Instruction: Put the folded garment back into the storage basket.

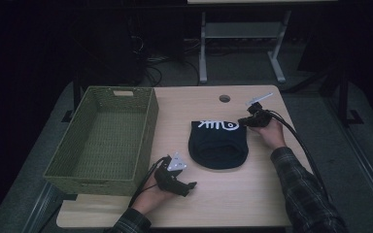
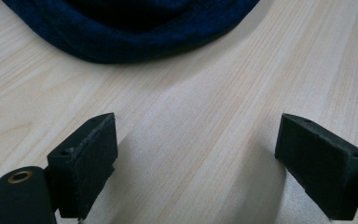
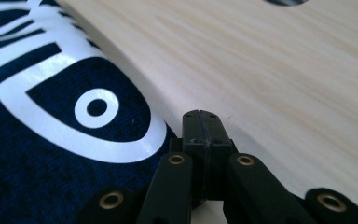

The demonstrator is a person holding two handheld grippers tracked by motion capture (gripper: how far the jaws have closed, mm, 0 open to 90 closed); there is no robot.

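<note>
Meanwhile, the right gripper [image 1: 247, 120] sat at the far right corner of the dark blue beanie [image 1: 218, 144], its jaws pressed flat together with nothing visible between them. In the right gripper view the closed tips [image 3: 201, 122] rested just past the hat's edge, on the bare wood of the table [image 3: 284, 84], with the beanie's white printed logo [image 3: 81, 116] spreading to their left and a round cable hole [image 1: 225, 98] in the tabletop further ahead.

The left gripper [image 1: 187, 186] lay low on the table nearer the person, its jaws spread wide apart and empty — in the left gripper view only pale wood showed between the two pads [image 2: 86, 163], and the rounded crown of the beanie [image 2: 130, 32] lay ahead of them, apart. Off to that gripper's left stood a green woven basket [image 1: 148, 116], just beside it and well apart from the hat.
</note>
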